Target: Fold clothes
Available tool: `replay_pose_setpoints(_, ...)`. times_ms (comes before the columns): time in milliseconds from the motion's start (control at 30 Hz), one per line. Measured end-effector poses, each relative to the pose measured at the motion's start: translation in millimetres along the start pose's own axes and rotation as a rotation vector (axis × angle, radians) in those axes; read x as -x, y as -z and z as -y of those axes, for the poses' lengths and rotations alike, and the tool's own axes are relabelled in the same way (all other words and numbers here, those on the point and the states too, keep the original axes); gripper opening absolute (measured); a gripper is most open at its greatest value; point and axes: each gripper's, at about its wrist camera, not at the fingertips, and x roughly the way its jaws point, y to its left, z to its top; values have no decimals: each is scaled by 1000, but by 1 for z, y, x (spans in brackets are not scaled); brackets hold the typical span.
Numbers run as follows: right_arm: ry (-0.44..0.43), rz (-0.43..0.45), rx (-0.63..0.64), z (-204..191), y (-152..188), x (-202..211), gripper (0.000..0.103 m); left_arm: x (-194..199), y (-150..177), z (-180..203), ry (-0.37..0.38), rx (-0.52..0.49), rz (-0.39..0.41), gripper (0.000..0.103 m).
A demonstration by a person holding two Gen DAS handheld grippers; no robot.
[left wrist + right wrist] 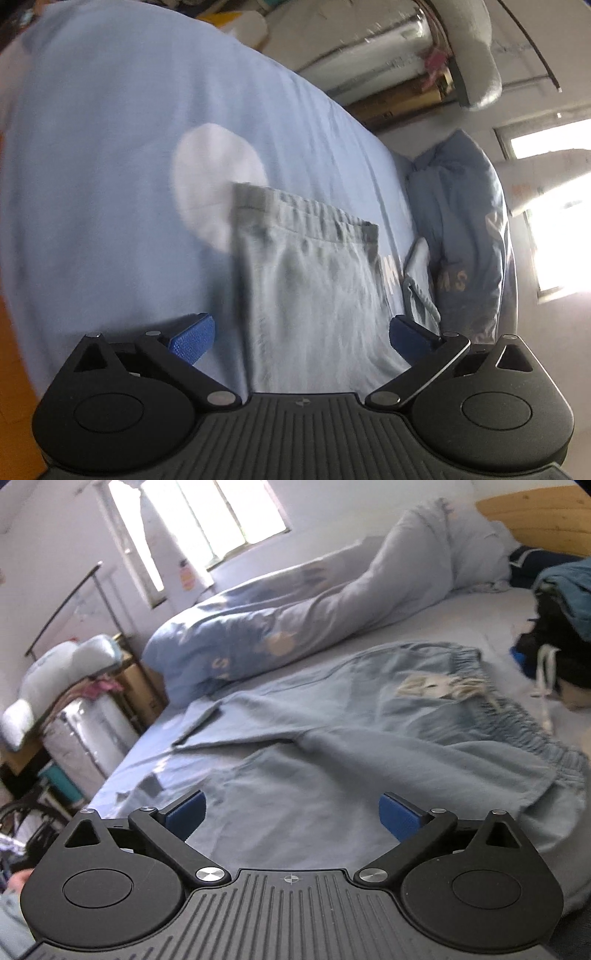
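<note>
The left gripper (301, 332) stands with its jaws spread wide, its blue pads (192, 334) pressing on nothing. Between and beyond them a grey-blue trouser leg (310, 295) lies flat on the blue bed sheet (129, 129), ending in a ribbed cuff (306, 210) at the far end. A round white patch (218, 181) shows on the sheet just beside that cuff. Further out, a bunched blue quilt (465, 229) lies along the bed's edge, with bright windows beyond.

The right gripper (291, 812) is also fully open, both blue pads (400, 818) clear of cloth. Below and ahead of it lie the grey-blue trousers (332, 746), spread on the bed, folded over themselves with the gathered elastic waistband (517, 720) to the right and a pale drawstring (443, 686) bunched on top. Past them, the quilt (295, 627) stretches toward a wooden headboard (539, 517). A heap of dark clothes (561, 627) sits at the right edge, near the waistband but apart from it.
</note>
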Motion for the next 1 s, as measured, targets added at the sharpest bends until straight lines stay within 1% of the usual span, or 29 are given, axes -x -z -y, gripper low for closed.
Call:
replay_pose_setpoints(67,-16,-9,13,-8,4,-3,103,-7,-5,5,-11,-31,-20,103)
replay_pose_setpoints(200,-65,-62,6,-19,11,-13,103,-19,-14,14,-20,-80,-44,103)
replay_pose_setpoints(267,-79,-73,7,-24,14,-13,103,-23,-17,19,-19,-101,-43,103)
replay_pose_setpoints(333,-85,-74,13,-27,15,-14,103,-25,-20,16,4,-85,-25,103)
replay_pose_setpoints(367,-83,-75,16,-29,14,-15,103,-24,-20,14,4,-74,-10,90)
replay_pose_setpoints(400,-80,-73,18,-30,14,-15,103,-24,-20,12,-17,-64,-1,42)
replay_pose_setpoints(433,-77,-74,18,-31,14,-14,103,-24,-21,8,-33,-55,4,11)
replay_pose_setpoints(500,-73,-82,15,-34,15,-15,103,-26,-21,-3,-25,-39,-6,12)
replay_pose_setpoints(533,-72,-86,12,-35,16,-16,103,-25,-21,-8,-6,-45,-4,12)
replay_pose_setpoints(600,-79,-100,3,-34,17,-21,103,-19,-20,-13,16,-58,8,11)
replay_pose_setpoints(633,-84,-105,1,-35,18,-22,103,-15,-20,-14,14,-65,28,10)
replay_pose_setpoints(733,-90,-105,6,-39,20,-22,103,3,-25,-17,-13,-57,163,8)
replay_pose_setpoints(767,-91,-104,11,-40,21,-21,103,10,-28,-21,-10,-31,207,8)
replay_pose_setpoints(833,-91,-101,21,-43,22,-20,103,20,-30,-26,-17,-5,253,8)
replay_pose_setpoints(933,-93,-101,20,-44,24,-18,103,27,-26,-21,-42,-44,298,8)
replay_pose_setpoints(1000,-87,-102,14,-40,23,-21,103,32,-18,-18,-29,-53,367,8)
